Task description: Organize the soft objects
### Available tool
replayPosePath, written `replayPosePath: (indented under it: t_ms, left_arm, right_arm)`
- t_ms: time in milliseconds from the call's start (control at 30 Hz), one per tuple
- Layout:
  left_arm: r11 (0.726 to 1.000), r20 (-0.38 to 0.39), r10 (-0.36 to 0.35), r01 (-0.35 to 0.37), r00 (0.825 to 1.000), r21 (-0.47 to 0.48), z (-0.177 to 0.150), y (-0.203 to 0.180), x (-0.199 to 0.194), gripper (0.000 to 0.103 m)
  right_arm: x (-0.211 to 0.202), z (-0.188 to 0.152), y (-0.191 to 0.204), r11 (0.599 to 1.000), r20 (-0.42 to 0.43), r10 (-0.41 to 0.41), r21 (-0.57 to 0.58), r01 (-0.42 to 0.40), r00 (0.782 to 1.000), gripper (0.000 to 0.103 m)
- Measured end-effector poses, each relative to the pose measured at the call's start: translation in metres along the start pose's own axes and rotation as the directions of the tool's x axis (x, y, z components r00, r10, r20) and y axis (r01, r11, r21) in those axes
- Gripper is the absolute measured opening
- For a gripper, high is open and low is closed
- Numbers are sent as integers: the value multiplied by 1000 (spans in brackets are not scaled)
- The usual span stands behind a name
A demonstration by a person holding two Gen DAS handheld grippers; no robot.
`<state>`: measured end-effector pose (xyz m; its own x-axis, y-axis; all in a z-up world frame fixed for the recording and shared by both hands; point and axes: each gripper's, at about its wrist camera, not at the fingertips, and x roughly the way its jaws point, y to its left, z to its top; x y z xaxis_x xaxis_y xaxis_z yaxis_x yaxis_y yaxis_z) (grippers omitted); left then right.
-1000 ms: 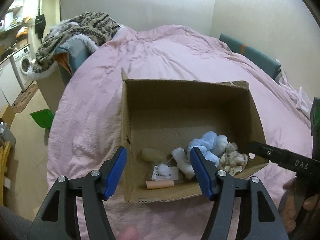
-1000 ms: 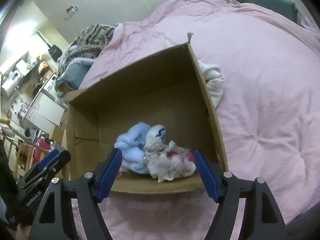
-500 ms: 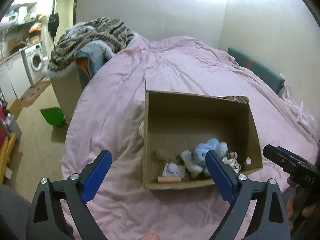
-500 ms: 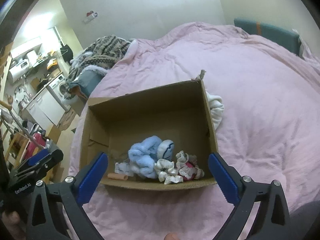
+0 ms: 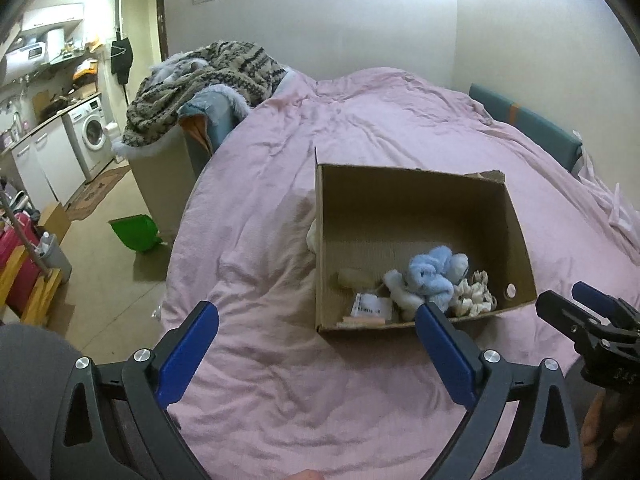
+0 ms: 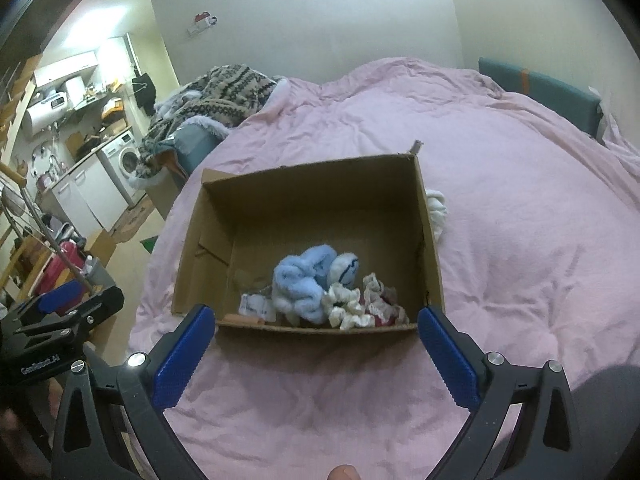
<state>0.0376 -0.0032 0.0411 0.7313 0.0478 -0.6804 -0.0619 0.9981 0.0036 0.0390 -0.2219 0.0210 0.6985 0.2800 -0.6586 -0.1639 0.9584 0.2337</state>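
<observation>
An open cardboard box (image 5: 400, 188) (image 6: 316, 176) stands on the pink bed. In its near end lie a light blue fluffy item (image 5: 430, 278) (image 6: 300, 280), a cream and red frilly cloth (image 5: 474, 298) (image 6: 372, 300), a white piece with a label (image 5: 372, 306) and a small tan roll (image 5: 362, 323). A white cloth (image 5: 313, 236) (image 6: 436, 208) lies on the bed against the outside of the box. My left gripper (image 5: 316, 316) is open and empty, held back over the bed before the box. My right gripper (image 6: 316, 322) is open and empty at the box's near edge.
The pink duvet (image 5: 360, 120) covers the bed. A patterned blanket pile (image 5: 208, 76) sits on a bin at the bed's far left corner. A green dustpan (image 5: 134, 232) lies on the floor to the left. A teal headboard (image 5: 524, 124) runs along the right wall.
Both grippers have pulled back and up from the box, so it looks smaller and farther. Both stay open and empty. The things in the box have not moved.
</observation>
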Motion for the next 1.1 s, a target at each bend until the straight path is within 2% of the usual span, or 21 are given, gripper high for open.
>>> replayPosePath:
  t_ms: [167, 433, 1100]
  left_arm:
    - [1000, 11, 20, -20, 1000, -4, -6, 0, 0, 99]
    - [1000, 24, -4, 5, 1000, -21, -6, -1, 3, 99]
    - [999, 23, -27, 27, 999, -27, -7, -3, 5, 99]
  right_arm:
    - [0, -4, 1, 1000, 9, -23, -4, 23, 1000, 103]
    - [12, -6, 6, 997, 12, -67, -38, 68, 998, 103]
    - [20, -6, 5, 994, -1, -96, -44, 96, 995, 103]
